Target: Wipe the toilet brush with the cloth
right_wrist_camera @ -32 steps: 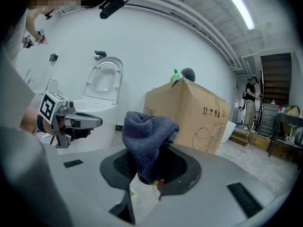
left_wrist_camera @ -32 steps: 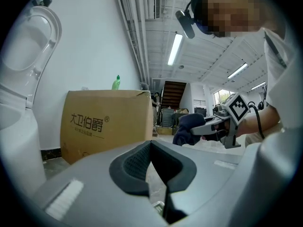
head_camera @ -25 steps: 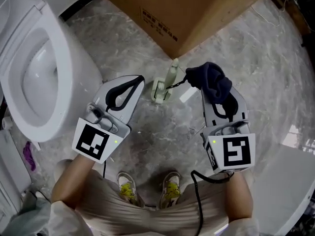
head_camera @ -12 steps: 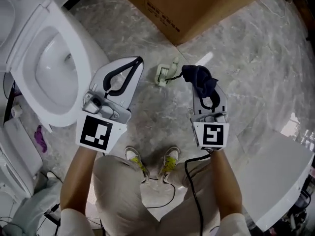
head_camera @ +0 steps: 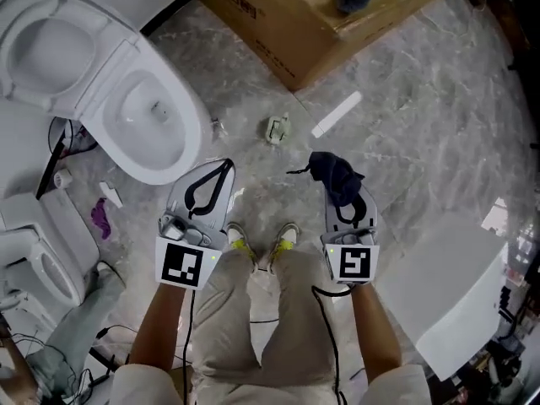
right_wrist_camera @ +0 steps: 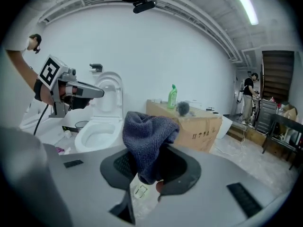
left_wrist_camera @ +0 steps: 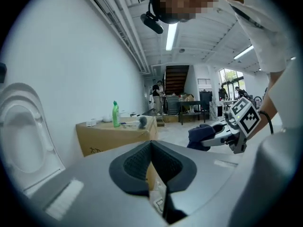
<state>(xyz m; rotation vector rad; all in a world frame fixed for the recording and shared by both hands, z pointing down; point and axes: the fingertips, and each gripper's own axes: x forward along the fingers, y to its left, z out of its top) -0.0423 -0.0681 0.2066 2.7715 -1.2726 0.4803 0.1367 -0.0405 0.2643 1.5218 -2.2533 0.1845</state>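
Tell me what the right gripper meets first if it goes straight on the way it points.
Probably the cardboard box: the right gripper, shut on the cloth, points toward its front face. Depth is unclear.

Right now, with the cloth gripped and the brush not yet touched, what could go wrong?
1. The cloth bulges loose above the right claw, pinched by one part only; hard rubbing may pull it free.
2. The brush lies loose on the box while the left claw is shut and empty; unheld, it may roll off.
3. The green bottle stands beside the brush and could get knocked over.
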